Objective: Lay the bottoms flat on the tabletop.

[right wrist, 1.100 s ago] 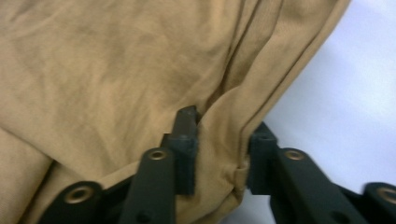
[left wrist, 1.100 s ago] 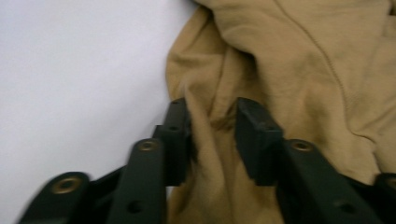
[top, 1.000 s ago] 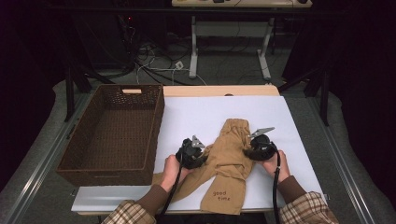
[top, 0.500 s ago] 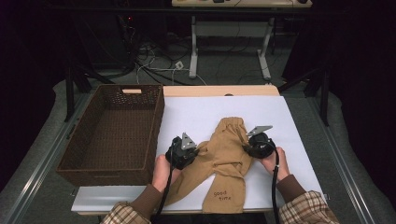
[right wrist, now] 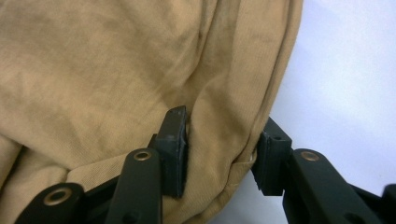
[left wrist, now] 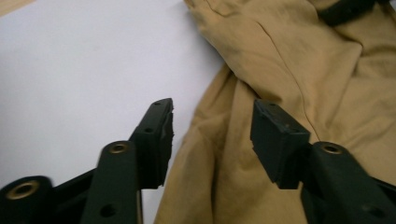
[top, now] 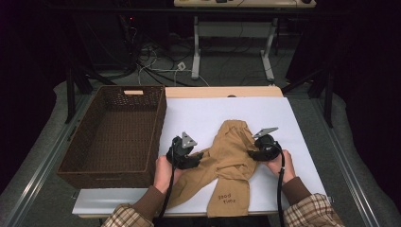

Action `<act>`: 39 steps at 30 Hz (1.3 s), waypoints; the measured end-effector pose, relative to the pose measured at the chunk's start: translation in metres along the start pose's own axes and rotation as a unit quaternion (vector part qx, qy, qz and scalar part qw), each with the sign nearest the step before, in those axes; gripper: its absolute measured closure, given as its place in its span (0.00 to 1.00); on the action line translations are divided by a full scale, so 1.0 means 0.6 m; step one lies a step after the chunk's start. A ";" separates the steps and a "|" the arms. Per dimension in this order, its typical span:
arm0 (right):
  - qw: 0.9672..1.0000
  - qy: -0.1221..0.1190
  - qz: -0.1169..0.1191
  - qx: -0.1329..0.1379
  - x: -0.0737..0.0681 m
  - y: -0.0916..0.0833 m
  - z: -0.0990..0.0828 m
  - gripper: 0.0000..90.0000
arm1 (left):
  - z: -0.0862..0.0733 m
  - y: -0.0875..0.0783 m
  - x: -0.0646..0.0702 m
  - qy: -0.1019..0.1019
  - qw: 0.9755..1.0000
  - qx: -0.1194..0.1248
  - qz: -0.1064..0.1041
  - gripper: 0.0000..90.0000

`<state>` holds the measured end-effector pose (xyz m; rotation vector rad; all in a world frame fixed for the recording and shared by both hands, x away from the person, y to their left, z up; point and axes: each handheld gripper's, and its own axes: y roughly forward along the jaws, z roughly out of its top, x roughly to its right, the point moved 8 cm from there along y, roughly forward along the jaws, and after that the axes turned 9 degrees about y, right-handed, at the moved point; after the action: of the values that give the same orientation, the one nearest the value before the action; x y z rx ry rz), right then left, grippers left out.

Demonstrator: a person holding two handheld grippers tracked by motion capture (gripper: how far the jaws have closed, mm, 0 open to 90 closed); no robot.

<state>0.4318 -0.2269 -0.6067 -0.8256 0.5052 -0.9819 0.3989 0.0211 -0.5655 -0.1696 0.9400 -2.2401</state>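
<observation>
The tan cotton garment (top: 230, 163) lies part-folded at the frame's lower centre. The left tool (left wrist: 212, 135) and right tool (right wrist: 219, 149) have just been opening — cloth between both, unclamped. The empty brown wicker basket (top: 116, 135) awaits — more folding left.

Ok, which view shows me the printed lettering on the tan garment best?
The high view: the dark lettering sits near the bottom end of the tan garment, though too small to read surely. The left gripper view and right gripper view show plain cloth folds close up.
</observation>
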 end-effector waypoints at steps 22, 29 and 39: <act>1.000 -0.001 0.010 0.000 -0.001 0.012 0.009 0.70 | -0.043 0.067 0.009 -0.014 0.997 -0.073 -0.026 0.50; 1.000 -0.008 0.019 -0.002 -0.007 0.011 0.007 0.82 | -0.041 0.072 0.018 -0.014 0.997 -0.050 -0.050 0.73; 1.000 -0.022 0.011 0.000 -0.011 0.006 0.009 0.90 | -0.029 0.054 0.016 0.006 0.999 -0.024 -0.040 0.94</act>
<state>0.4344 -0.2181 -0.6064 -0.8376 0.4757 -0.9409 0.4031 0.0084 -0.6012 -0.2185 1.0097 -2.2944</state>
